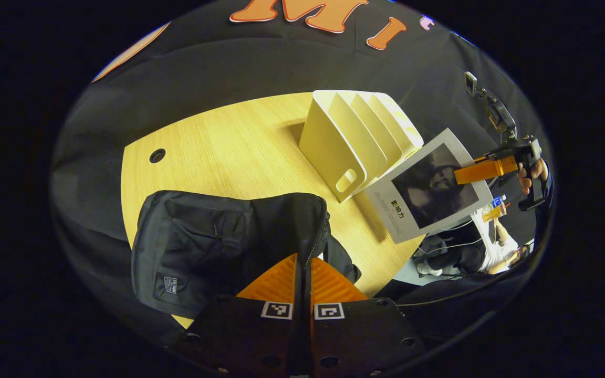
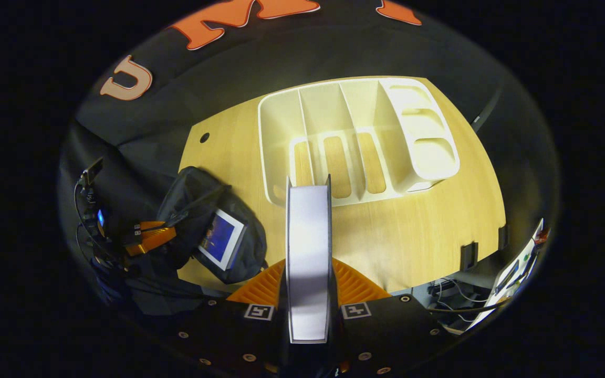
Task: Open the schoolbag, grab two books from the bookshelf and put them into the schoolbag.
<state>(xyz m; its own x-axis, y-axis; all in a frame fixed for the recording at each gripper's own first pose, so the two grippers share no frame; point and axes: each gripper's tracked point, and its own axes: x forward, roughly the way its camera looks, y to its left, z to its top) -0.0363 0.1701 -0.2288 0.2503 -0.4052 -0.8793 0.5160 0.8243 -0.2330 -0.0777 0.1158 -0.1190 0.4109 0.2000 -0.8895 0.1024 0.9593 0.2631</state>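
The black schoolbag (image 1: 202,247) lies on the wooden table (image 1: 229,142), and my left gripper (image 1: 305,257) is shut on the raised edge of its opening. A blue-covered book (image 2: 221,239) sits inside the schoolbag (image 2: 192,194), with the left gripper (image 2: 168,231) holding the rim beside it. My right gripper (image 2: 309,262) is shut on a grey book (image 2: 309,226), seen edge-on in the right gripper view. In the left gripper view that book (image 1: 428,189) shows a dark portrait cover and hangs over the table's right edge, clamped by the right gripper (image 1: 478,172). The white bookshelf (image 2: 355,136) stands with its slots vacant.
The bookshelf (image 1: 344,142) stands at the table's far right. A cable hole (image 1: 157,155) marks the far left of the tabletop. A hand (image 1: 531,176) grips the right tool's handle. A seated person (image 1: 491,252) and cables (image 2: 455,299) are past the table's edge.
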